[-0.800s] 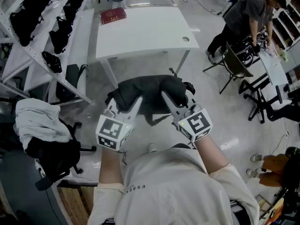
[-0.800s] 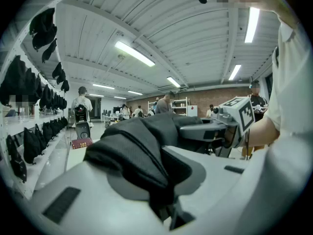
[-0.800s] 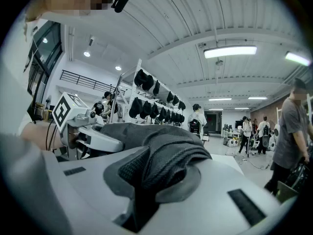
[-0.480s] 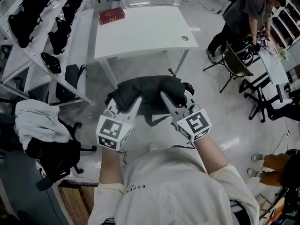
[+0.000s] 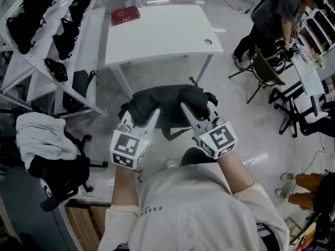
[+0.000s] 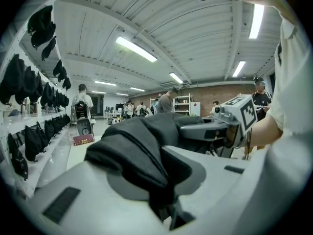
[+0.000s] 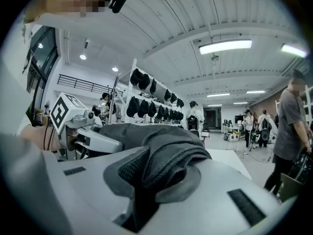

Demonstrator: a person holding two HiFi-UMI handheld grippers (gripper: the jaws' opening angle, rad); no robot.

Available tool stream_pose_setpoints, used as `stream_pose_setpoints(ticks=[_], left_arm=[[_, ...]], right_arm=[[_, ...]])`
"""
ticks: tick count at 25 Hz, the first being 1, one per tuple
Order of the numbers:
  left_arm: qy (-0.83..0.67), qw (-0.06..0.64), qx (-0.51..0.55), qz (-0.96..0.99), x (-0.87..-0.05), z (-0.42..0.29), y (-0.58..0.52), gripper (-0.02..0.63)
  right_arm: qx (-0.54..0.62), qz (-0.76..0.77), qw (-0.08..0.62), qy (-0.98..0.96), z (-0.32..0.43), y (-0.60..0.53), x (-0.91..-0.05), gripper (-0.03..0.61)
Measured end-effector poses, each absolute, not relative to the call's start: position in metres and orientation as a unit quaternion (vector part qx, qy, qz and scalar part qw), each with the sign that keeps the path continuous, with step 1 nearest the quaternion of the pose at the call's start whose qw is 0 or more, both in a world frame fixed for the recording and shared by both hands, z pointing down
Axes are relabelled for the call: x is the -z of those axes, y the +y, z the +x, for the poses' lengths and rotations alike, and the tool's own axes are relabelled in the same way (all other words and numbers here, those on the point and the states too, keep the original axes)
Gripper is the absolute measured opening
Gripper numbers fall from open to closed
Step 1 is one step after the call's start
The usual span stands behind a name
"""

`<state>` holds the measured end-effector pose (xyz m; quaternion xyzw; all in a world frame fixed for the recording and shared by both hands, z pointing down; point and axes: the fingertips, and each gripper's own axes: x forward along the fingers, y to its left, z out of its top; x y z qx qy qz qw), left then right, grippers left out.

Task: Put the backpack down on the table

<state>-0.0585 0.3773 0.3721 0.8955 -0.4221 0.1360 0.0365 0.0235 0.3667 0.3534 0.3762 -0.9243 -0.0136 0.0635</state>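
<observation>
**Backpack in the air, bench not reached**

Head view: dark backpack [image 5: 167,106] at mid-frame, over the floor, short of the white bench [image 5: 157,33] at the top.
Left gripper view: left tongs [image 6: 151,170] clamped on the fabric.
Right gripper view: right tongs [image 7: 156,175] likewise.
Approach and set-down remain.

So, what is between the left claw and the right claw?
The black backpack fills the gap between the left claw and right claw; each is shut on its fabric. The head view shows this.

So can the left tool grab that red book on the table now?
Probably not: the left tool is clamped on the backpack, and the red book lies far off on the table.
</observation>
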Motion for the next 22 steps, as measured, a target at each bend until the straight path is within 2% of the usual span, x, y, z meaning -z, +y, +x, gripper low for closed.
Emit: stream_pose_setpoints(ticks=[9, 22], left_arm=[[-0.429, 0.05, -0.161, 0.887, -0.391, -0.05, 0.319, 0.074], [-0.476, 0.062, -0.168, 0.861, -0.374, -0.027, 0.131, 0.074]], right_arm=[[-0.011, 0.361, 0.063, -0.931, 0.032, 0.303, -0.373, 0.066], [-0.018, 0.309, 0.055, -0.949, 0.052, 0.105, -0.359, 0.066]])
